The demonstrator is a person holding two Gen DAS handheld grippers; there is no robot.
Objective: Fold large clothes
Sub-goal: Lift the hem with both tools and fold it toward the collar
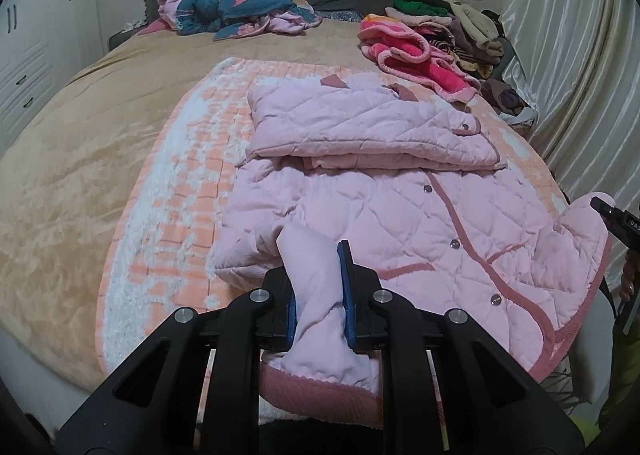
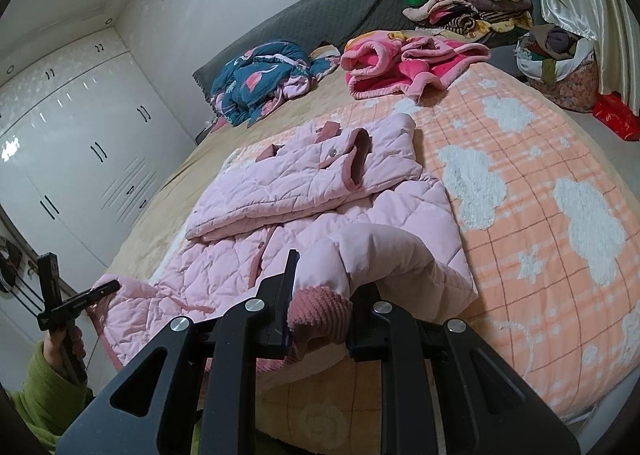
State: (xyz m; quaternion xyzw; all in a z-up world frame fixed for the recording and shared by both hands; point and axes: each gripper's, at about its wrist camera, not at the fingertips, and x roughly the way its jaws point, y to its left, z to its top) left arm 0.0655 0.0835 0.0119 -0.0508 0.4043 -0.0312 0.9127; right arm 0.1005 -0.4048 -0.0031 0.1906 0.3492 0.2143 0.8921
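On the bed (image 1: 60, 159), over an orange blanket (image 2: 520, 183), lies the pink jacket (image 1: 360, 207), sleeves folded across its chest. Left gripper (image 1: 320, 295) is clamped on one bottom hem corner, right gripper (image 2: 320, 295) pinches the other, both corners lifted a bit off the blanket.

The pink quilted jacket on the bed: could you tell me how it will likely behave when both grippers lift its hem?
The pink quilted jacket will probably sag between the left gripper and the right gripper, since its fabric bunches softly in both. Its padding suggests bulky but fairly light. The folded sleeves lie loose on top, so they may slide off.
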